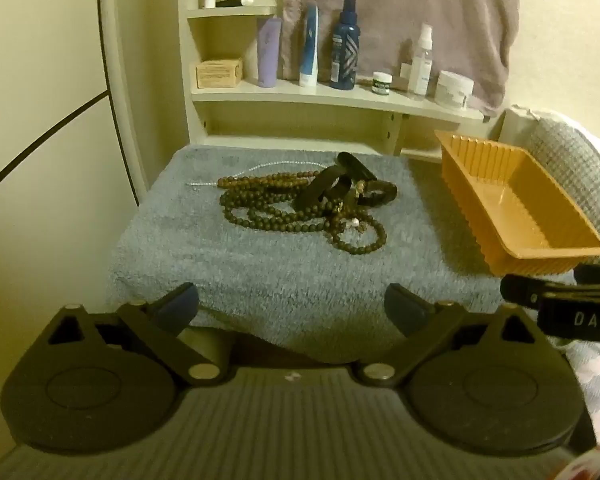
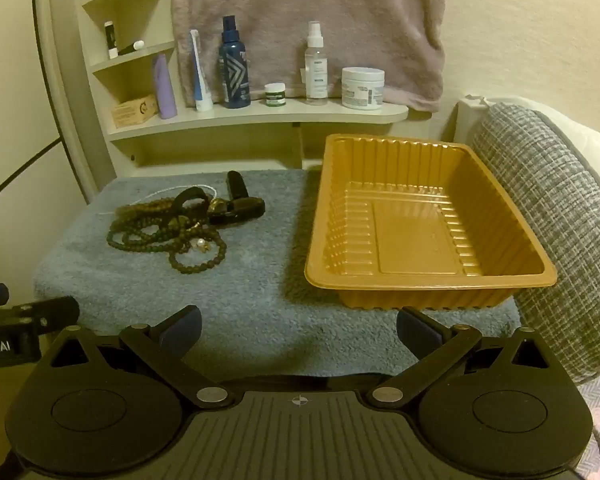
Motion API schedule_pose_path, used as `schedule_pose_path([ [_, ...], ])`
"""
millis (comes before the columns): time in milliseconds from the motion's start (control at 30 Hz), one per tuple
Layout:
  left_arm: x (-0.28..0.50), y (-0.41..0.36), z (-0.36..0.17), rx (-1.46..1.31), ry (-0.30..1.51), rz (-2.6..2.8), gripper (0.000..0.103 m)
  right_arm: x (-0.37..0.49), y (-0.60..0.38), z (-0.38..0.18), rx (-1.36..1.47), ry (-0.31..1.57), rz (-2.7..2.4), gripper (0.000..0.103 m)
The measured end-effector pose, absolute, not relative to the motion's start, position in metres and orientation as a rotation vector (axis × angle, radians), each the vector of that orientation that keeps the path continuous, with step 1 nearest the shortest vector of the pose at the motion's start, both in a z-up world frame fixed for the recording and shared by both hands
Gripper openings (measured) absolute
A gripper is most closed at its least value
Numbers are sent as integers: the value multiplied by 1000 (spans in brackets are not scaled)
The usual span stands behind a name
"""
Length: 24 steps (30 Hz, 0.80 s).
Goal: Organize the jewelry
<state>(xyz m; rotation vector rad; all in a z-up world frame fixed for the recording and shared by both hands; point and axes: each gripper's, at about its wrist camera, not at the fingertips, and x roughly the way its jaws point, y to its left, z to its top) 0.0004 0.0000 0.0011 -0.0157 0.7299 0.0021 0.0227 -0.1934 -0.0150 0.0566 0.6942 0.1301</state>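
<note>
A tangled pile of brown bead necklaces lies on a grey-blue towel, with a black watch and a thin white bead strand among it. An empty orange plastic tray stands on the towel to the right of the pile. My left gripper is open and empty, at the towel's near edge in front of the pile. My right gripper is open and empty, at the near edge in front of the tray.
A cream shelf behind the towel holds bottles, tubes and jars, with a mauve towel hanging above. A grey woven cushion presses against the tray's right side. A dark cable runs along the left wall.
</note>
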Motion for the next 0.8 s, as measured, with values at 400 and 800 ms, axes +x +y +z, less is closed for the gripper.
schedule_pose_path([
  [400, -1, 1, 1, -36, 723, -13, 98, 23, -191, -14, 55, 698, 128, 103],
  [800, -2, 1, 1, -35, 720, -15, 98, 22, -192, -14, 54, 699, 129, 103],
])
